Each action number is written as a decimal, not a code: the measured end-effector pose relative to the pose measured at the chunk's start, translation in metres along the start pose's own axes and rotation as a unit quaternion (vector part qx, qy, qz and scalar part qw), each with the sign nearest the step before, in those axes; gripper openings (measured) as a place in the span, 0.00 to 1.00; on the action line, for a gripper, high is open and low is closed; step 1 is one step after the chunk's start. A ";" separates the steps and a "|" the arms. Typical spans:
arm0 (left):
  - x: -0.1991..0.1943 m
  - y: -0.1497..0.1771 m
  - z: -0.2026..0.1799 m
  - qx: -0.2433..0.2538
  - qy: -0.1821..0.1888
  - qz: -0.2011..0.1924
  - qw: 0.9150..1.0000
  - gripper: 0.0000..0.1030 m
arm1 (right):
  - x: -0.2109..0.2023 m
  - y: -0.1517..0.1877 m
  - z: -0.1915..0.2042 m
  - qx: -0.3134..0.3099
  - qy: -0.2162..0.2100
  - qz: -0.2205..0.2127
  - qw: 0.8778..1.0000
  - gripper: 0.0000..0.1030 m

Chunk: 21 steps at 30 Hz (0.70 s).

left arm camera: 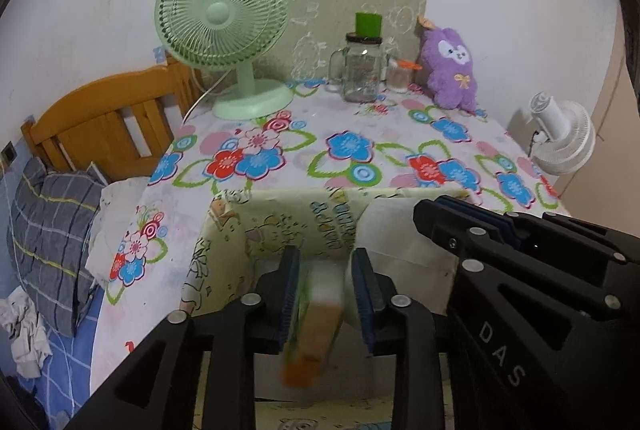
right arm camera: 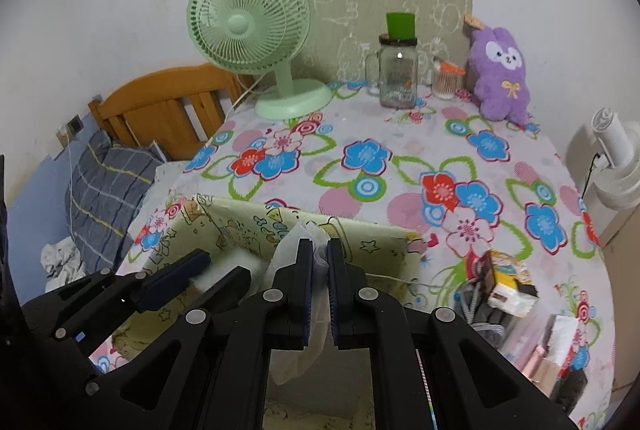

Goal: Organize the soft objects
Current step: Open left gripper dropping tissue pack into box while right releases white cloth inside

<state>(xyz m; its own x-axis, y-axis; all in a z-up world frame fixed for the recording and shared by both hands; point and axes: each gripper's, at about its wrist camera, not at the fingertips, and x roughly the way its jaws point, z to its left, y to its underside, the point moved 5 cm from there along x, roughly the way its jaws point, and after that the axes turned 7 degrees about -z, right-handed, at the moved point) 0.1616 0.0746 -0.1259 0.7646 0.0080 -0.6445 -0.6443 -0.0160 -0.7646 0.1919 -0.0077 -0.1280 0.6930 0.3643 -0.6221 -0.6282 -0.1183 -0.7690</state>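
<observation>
Pale-yellow cartoon-print fabric bin (right arm camera: 248,226) waits below: left gripper (left arm camera: 326,270) pinches a blurred green-orange packet (left arm camera: 316,314), right gripper (right arm camera: 319,262) is clamped narrow on a thin white plastic bag (right arm camera: 298,242). Best lower both well inside before releasing.

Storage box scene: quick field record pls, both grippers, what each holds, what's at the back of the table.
left gripper: shut on a blurred packet, green and orange, over the box
right gripper: shut on white translucent bag
storage box: yellow cartoon-print fabric, open, near table edge
table back: green fan, glass jar, purple plush
table right: small packets
surface: floral tablecloth
</observation>
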 end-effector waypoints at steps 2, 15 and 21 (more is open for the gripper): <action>0.005 0.002 0.003 -0.003 -0.004 0.007 1.000 0.34 | 0.006 0.002 0.002 0.000 -0.005 0.005 1.000 0.12; 0.011 0.005 -0.001 -0.013 0.001 0.018 1.000 0.77 | 0.008 0.002 -0.005 -0.013 0.020 0.005 1.000 0.74; 0.002 -0.001 -0.009 -0.012 0.007 0.009 1.000 0.83 | -0.001 0.001 -0.009 -0.020 0.032 0.002 0.999 0.79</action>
<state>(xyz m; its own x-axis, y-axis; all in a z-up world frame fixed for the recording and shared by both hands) 0.1638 0.0656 -0.1268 0.7534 -0.0060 -0.6575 -0.6572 -0.0410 -0.7526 0.1936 -0.0169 -0.1293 0.7128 0.3033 -0.6325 -0.6170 -0.1577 -0.7710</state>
